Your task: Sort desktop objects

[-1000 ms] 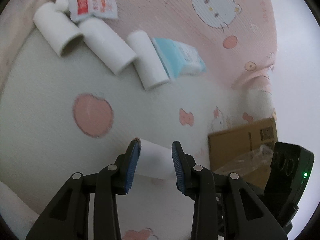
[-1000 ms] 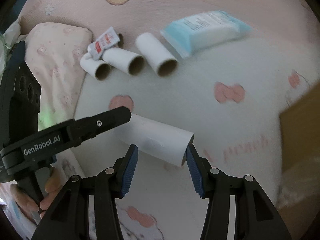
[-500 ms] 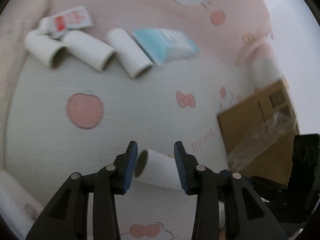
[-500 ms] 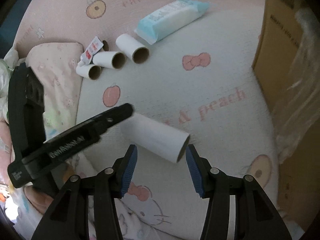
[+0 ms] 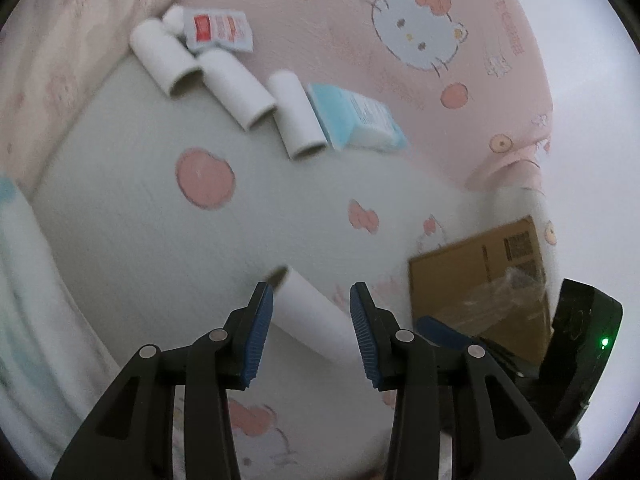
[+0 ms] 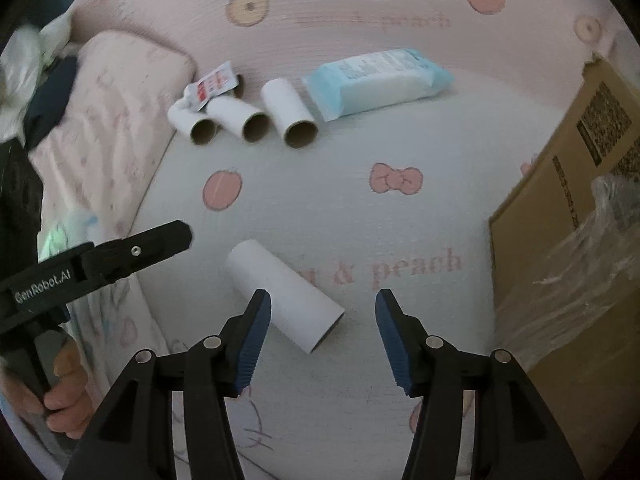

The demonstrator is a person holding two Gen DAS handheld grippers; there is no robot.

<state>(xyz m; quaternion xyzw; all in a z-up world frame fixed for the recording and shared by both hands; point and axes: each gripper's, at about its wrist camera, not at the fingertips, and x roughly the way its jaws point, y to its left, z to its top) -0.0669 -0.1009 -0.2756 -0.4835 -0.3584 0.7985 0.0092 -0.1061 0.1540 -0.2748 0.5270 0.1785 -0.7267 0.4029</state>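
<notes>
One loose cardboard tube (image 6: pixel 285 296) lies on the bed mat (image 6: pixel 400 232), apart from three others. Both the left gripper (image 5: pixel 311 304) and right gripper (image 6: pixel 323 312) are spread, holding nothing. Light, hollow and crushable, it probably wants a gentle mid-body pinch.

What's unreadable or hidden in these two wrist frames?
- Print on the blue pack and red sachet: too small and blurred, both views.
- Near end of the loose tube: hidden behind the left gripper, left view.
- Cardboard box: cut by the frame edge and covered by plastic wrap, right view; contents unseen.
</notes>
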